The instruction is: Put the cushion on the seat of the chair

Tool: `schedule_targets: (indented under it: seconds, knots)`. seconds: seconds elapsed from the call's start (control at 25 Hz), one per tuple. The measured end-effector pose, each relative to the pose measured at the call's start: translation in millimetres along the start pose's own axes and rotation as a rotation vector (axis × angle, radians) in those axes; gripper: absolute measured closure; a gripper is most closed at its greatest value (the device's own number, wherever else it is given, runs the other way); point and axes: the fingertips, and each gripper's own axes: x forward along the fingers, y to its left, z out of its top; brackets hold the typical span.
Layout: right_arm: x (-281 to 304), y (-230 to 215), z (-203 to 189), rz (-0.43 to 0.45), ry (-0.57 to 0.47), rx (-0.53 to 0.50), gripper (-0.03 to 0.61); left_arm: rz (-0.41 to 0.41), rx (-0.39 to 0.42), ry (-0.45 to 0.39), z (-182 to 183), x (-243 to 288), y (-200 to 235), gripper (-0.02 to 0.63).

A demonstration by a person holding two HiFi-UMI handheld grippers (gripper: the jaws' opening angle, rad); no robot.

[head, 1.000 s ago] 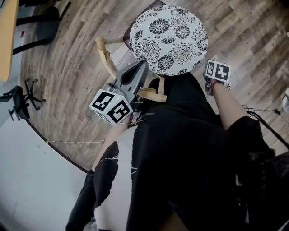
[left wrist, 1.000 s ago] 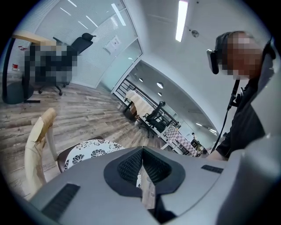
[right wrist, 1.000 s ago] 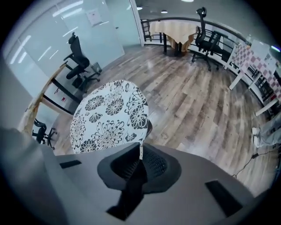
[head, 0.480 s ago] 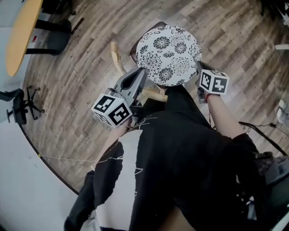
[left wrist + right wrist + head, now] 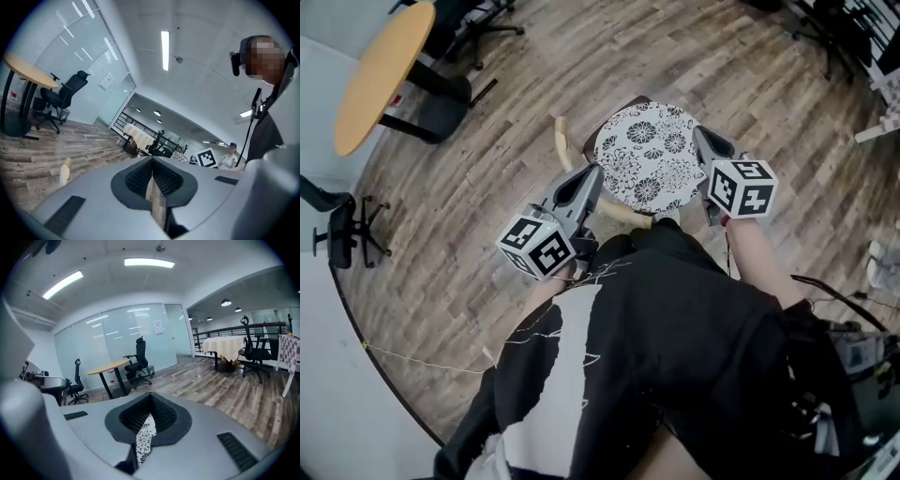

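The left gripper point(image 5: 589, 173) has its jaws pressed together and holds nothing; in the left gripper view only a thin strip of wood floor shows in the slit between them. It hangs just beside the left edge of the cushion point(image 5: 652, 155). The right gripper point(image 5: 701, 136) is at the cushion's right edge, and its jaws are pressed together too. In the right gripper view a thin strip of the cushion's flower pattern point(image 5: 144, 439) shows in the slit. It looks like the cushion is only seen through the slit from below and not pinched, but that is hard to be sure of. The cushion is round, white with black flowers, and it lies flat on the seat of the chair point(image 5: 623, 214). A dark bit of the seat peeks out at the far edge, and pale wood parts of the chair stick out on the left and near sides. The chair stands on the wood floor point(image 5: 487, 206). A round yellow tabletop point(image 5: 380, 75) is well apart at the far left.
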Motion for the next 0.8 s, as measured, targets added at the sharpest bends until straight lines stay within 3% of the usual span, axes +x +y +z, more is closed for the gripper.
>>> schedule_targets:
  seconds: [0.28, 0.8]
  knots:
    - [-21, 37, 27, 0.042, -0.048, -0.101, 0.563, -0.026, 0.048, -0.068, 30, -8, -14, 0.6]
    - [-41, 46, 45, 0.043, -0.083, -0.14, 0.563, -0.044, 0.065, -0.094, 42, -9, -22, 0.6]
